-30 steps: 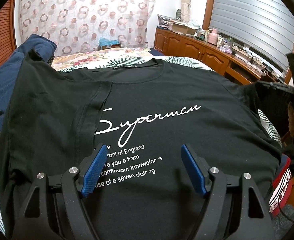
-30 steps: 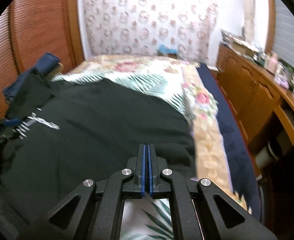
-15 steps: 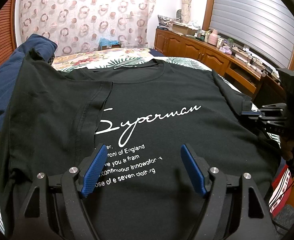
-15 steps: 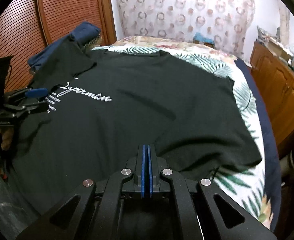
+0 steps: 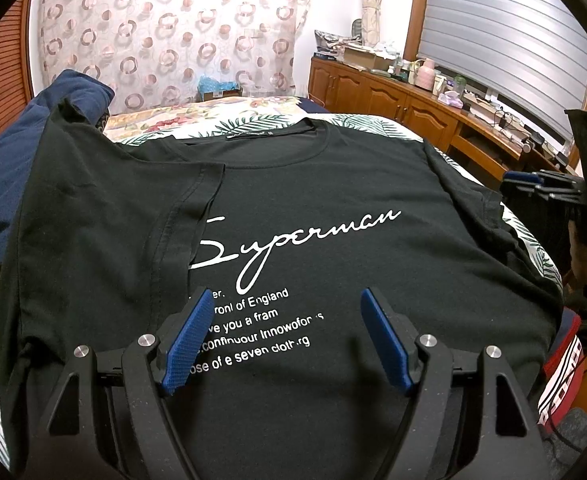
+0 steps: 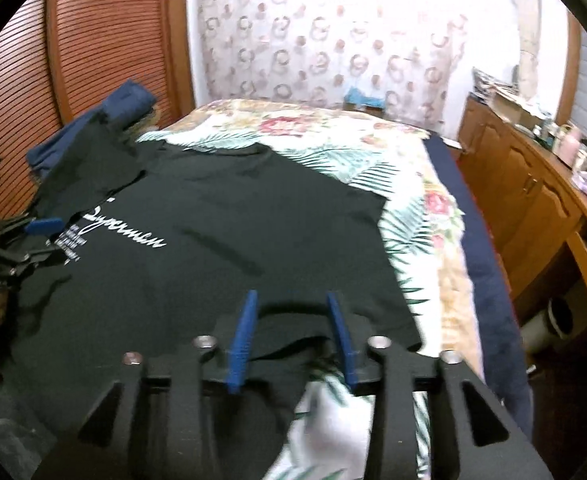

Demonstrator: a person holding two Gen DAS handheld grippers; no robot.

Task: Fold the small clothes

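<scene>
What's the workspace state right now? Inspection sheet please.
Surface: bed with leaf-print cover.
Job's things: black T-shirt spread print-up, one sleeve already folded in over the body.
Clutter: navy garment beside the shirt; red striped cloth at the bed's edge.
Grippers: left claw open above the print, holding nothing; right claw has just been opening, apart over the shirt's hem, pads not pressing.
Cables: thin lead near the red cloth.
Surroundings: wooden cabinet with crowded top, patterned curtain, slatted blind.

The black cotton T-shirt with white script point(image 5: 333, 200) point(image 6: 213, 240) was viewed closely, obliquely downward, from its hem and its right sleeve; both views shared it.
</scene>
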